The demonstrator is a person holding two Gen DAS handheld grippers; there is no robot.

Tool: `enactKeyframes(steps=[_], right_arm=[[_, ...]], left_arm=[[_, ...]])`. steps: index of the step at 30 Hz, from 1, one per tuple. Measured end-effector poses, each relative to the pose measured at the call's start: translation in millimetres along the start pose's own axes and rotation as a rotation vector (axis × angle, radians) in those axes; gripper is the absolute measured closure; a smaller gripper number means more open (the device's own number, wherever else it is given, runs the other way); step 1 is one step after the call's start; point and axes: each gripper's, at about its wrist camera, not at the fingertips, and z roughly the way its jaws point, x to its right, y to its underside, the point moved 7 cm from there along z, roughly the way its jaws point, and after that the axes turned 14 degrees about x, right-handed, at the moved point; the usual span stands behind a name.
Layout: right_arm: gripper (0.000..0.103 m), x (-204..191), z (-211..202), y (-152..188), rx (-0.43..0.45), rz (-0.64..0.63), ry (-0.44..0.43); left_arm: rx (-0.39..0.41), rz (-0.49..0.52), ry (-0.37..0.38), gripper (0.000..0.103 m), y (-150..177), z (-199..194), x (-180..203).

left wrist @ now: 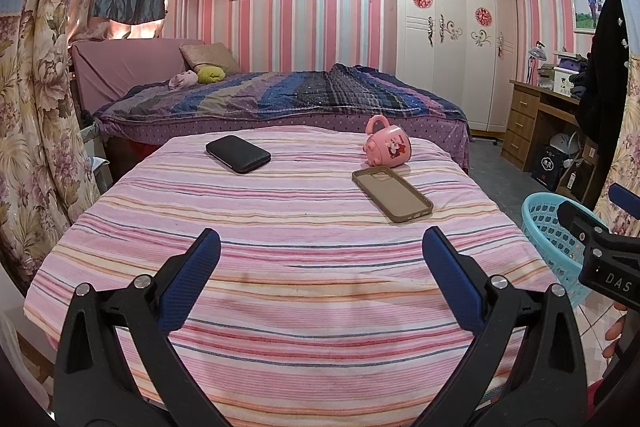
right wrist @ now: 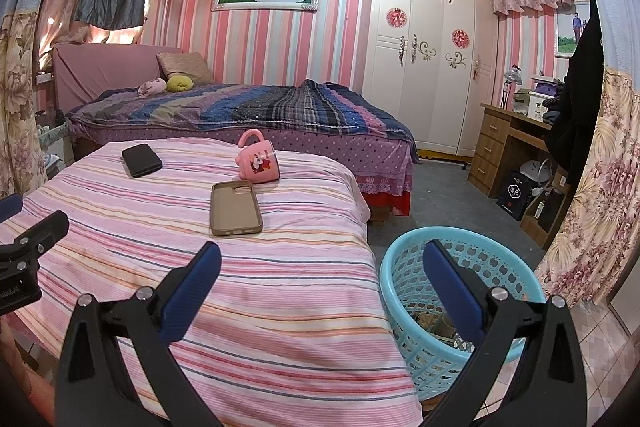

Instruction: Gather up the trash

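Observation:
A light blue plastic basket [right wrist: 404, 307] stands on the floor right of the striped table [right wrist: 240, 287]; some crumpled trash [right wrist: 430, 323] lies in its bottom. The basket also shows in the left wrist view [left wrist: 548, 239]. My left gripper [left wrist: 320, 247] is open and empty above the table's near part. My right gripper [right wrist: 320, 259] is open and empty, over the table's right edge, with its right finger [right wrist: 452, 291] above the basket. On the table lie a black case [left wrist: 238, 154], a tan phone case [left wrist: 392, 193] and a pink mug [left wrist: 387, 142] on its side.
A bed [left wrist: 280, 95] with a striped blanket stands behind the table. A white wardrobe [left wrist: 448, 31] and a wooden desk [left wrist: 532, 119] are at the right. Floral curtains [left wrist: 36, 107] hang at the left. The right gripper's body [left wrist: 604, 259] shows at the left wrist view's right edge.

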Motion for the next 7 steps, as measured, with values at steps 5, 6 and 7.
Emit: enactKeyframes(steps=[5, 6, 7], right_arm=[[0.005, -2.4, -1.2, -1.1, 0.000, 0.000, 0.001], [0.005, -0.1, -1.1, -0.9, 0.001, -0.001, 0.001], [0.005, -2.0, -1.1, -1.0, 0.000, -0.001, 0.001]], left_arm=[[-0.005, 0.006, 0.004, 0.005, 2.0, -0.9, 1.0], [-0.005, 0.009, 0.004, 0.005, 2.2, -1.1, 1.2], [-0.004, 0.011, 0.004, 0.005, 2.3, -1.4, 1.1]])
